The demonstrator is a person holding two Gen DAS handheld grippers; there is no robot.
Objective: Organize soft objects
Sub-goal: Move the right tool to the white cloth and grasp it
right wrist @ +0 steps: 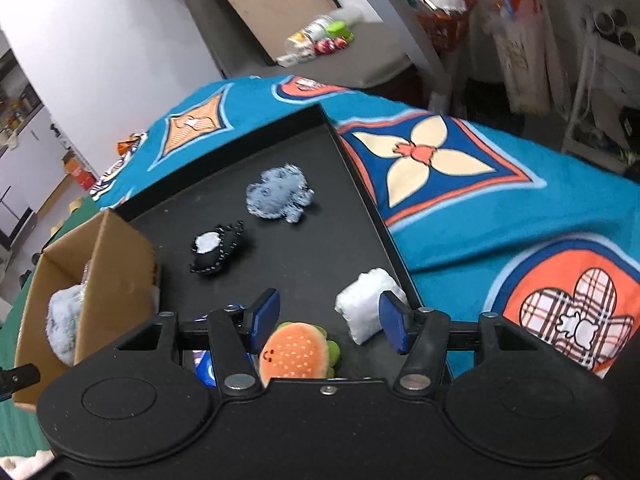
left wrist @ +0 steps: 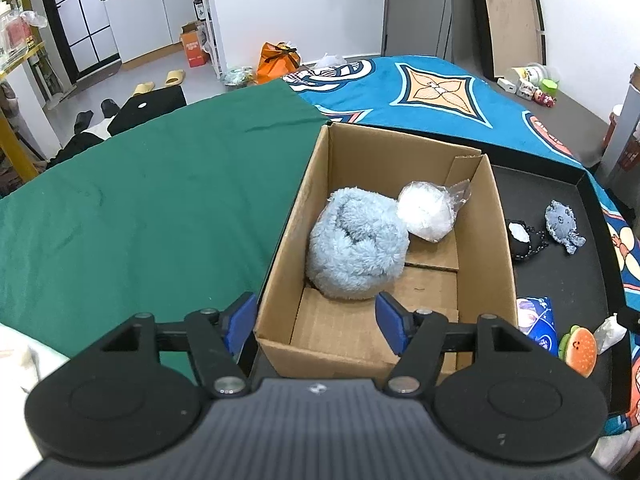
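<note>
A cardboard box holds a fluffy light-blue plush and a white soft ball in clear wrap. My left gripper is open and empty over the box's near end. On the black tray lie a grey-blue octopus toy, a black plush with a white patch, a white cushion and a burger plush. My right gripper is open and empty just above the burger plush, with the white cushion near its right finger. The box also shows in the right wrist view.
A green cloth covers the table left of the box, a blue patterned cloth lies right of the tray. A blue packet lies on the tray by the burger. Small bottles and toys stand on a far surface.
</note>
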